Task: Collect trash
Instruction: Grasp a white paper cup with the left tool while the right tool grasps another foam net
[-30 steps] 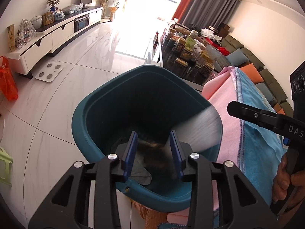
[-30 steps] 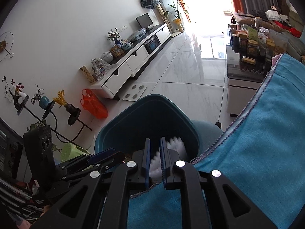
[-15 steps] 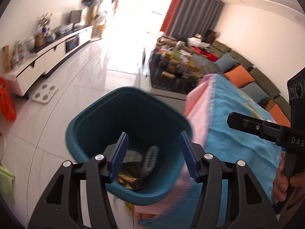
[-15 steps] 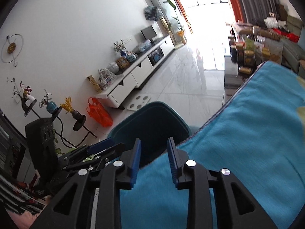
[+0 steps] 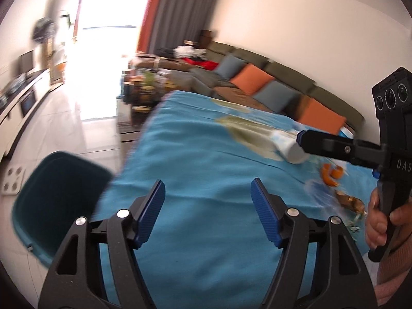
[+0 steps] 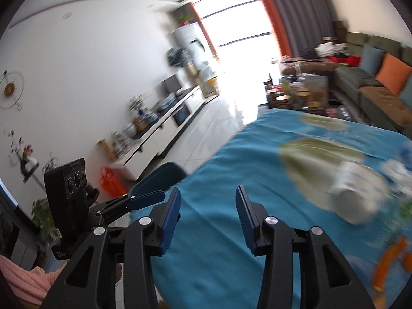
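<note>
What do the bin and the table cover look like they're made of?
Bin: looks like moulded plastic, dark teal, smooth, one-piece rounded rim. Table cover: soft woven cloth, likely towelling or fleece, matte blue, showing shallow wrinkles. Motion blur hides the finer texture.

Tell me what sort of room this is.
A home living room, most likely: a long sofa with cushions along the wall, a low TV cabinet opposite, and curtains beside a bright window.
</note>
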Available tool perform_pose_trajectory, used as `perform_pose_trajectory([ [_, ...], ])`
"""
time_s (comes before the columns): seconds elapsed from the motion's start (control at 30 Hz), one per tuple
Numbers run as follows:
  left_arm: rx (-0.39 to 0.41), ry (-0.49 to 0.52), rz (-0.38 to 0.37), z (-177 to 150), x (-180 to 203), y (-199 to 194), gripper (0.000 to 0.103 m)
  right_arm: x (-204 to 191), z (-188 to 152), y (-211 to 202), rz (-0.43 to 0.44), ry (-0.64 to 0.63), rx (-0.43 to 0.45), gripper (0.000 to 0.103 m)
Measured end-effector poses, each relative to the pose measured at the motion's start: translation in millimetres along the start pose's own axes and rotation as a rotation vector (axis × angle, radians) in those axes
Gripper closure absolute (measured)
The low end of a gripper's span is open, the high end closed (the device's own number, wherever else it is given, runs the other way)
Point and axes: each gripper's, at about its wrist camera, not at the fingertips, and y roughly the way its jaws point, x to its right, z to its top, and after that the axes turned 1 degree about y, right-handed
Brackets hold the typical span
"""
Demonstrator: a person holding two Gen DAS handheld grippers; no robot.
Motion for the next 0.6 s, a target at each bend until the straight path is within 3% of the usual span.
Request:
perform_pose_trajectory([
  [0.43,-0.099,0.164,-0.189,28.0,115.2,87.2,0.027,134.4,-51.6,-106.9,-0.263,0.300,0.137,0.054],
  [0.53,-0.111,0.198,-0.189,35.7,136.2,104.6,0.024,160.9,-63.3,-123.2,-0.298,0.372,0.158,0.048],
  [0.6,-0.127,0.213,-0.189,41.1,146.2,116.7,0.024,173.8,-69.1,-128.5,-0.322,0.409,0.166,0.035],
])
